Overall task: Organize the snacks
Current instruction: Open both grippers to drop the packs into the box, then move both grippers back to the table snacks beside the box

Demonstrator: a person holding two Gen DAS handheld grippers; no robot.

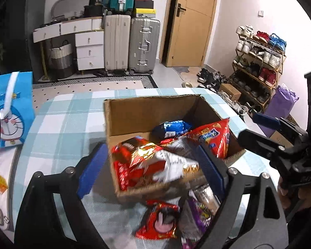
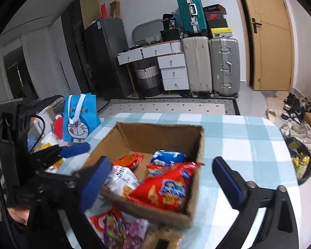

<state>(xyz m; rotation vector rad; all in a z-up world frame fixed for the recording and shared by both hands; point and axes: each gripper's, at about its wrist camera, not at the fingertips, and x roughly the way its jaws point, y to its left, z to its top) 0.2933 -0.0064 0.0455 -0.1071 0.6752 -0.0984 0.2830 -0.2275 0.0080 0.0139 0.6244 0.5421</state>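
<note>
Bedroom-ish storage corner up at 12 o'clock in both views: a beige suitcase [image 1: 116, 41] next to a silver suitcase [image 1: 144, 43], a teal suitcase [image 2: 189, 10] stacked above, white drawers [image 2: 173, 72] and a wooden door [image 1: 189, 20]. Shoe rack [image 1: 259, 58] sits out at 2 o'clock in the left wrist view.

Closer in, a table with a blue-and-white checked tablecloth [image 1: 68, 116] holds an open cardboard box [image 1: 134, 112] pretty much dead centre. Inside it: a blue snack pack [image 1: 172, 127] toward the far side, a big red snack bag [image 2: 165, 188] leaning on the right wall, plus a red-and-silver snack bag [image 1: 147, 161] on the near left side, motion-blurred. On the cloth at 6 o'clock, just outside the box's near wall, there's a small red packet [image 1: 161, 222] beside a purple candy bag [image 2: 118, 232].

Left gripper [image 1: 151, 170] is wide open, its blue fingers either side of the box's near wall, and I can't tell if the bag is touching them. Right gripper [image 2: 165, 182] is also spread wide, hovering over the box with nothing between the fingers that it's actually clamping.

A Doraemon tote bag [image 2: 80, 118] stands at 9 o'clock off the table's left edge.
</note>
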